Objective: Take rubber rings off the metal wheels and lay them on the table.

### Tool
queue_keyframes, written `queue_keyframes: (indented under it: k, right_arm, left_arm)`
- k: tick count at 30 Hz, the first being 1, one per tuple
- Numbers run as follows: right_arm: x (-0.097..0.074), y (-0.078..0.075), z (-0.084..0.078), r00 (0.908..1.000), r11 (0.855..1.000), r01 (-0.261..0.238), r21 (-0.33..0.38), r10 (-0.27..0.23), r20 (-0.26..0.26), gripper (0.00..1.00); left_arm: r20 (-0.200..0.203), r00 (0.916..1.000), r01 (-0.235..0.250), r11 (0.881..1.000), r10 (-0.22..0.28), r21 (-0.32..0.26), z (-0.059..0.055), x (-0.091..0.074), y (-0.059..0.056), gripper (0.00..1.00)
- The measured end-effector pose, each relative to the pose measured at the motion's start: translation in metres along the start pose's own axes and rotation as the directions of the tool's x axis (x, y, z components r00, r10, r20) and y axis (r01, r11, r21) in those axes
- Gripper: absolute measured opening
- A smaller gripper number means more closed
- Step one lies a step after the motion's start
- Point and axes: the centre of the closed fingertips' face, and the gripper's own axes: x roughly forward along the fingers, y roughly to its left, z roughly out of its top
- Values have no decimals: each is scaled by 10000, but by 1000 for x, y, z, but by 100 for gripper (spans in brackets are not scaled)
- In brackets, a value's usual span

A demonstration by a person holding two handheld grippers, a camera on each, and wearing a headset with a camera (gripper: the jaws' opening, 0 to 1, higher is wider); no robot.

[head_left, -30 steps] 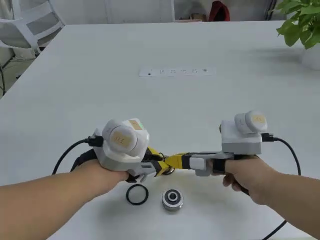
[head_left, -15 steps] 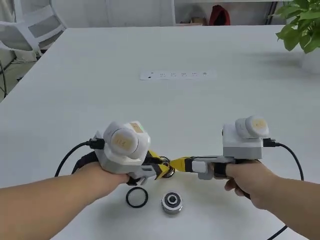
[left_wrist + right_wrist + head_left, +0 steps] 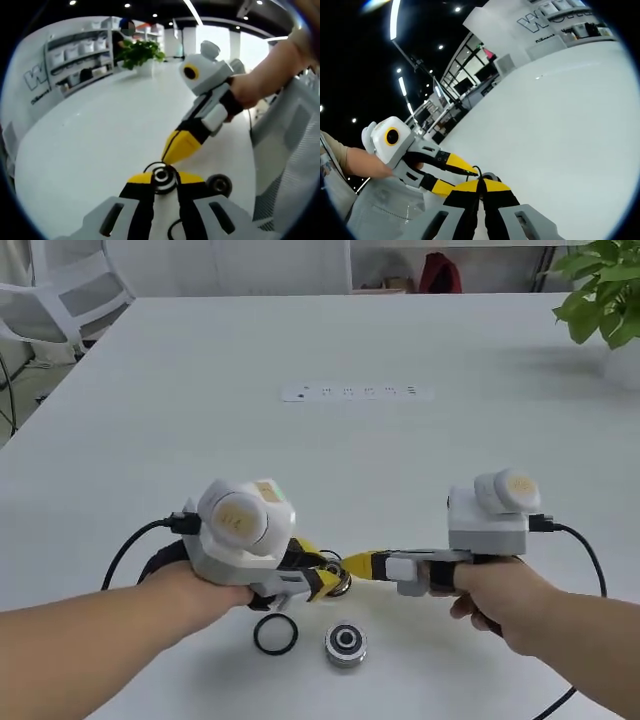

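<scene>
White table point(image 3: 420, 460) in an office-type room, with both grippers meeting tip to tip low over its near edge. Left gripper point(image 3: 322, 581) has its jaws clamped on a wheel point(image 3: 162, 177), and the right gripper point(image 3: 165, 160) comes in straight across from it, jaws pinched together on the ring point(image 3: 150, 165) at that wheel's rim, as far as I can see. On the person's side of the left gripper a loose ring point(image 3: 275, 634) lies flat, and a bare wheel point(image 3: 345, 642) sits just beside it, nearly under where the tips meet.
</scene>
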Motion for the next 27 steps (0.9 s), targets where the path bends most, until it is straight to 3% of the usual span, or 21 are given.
queue_keyframes:
  k: [20, 27]
  right_arm:
    - [-5, 26, 6, 10000, 9999, -31, -131, 31, -2, 0]
    - [-4, 33, 8, 9999, 9996, -39, -283, 36, -113, 0]
  left_arm:
    - [1060, 9938, 318, 9991, -345, 272, 20, -42, -12, 30]
    - [1263, 9915, 274, 9991, -312, 314, 20, -56, -12, 33]
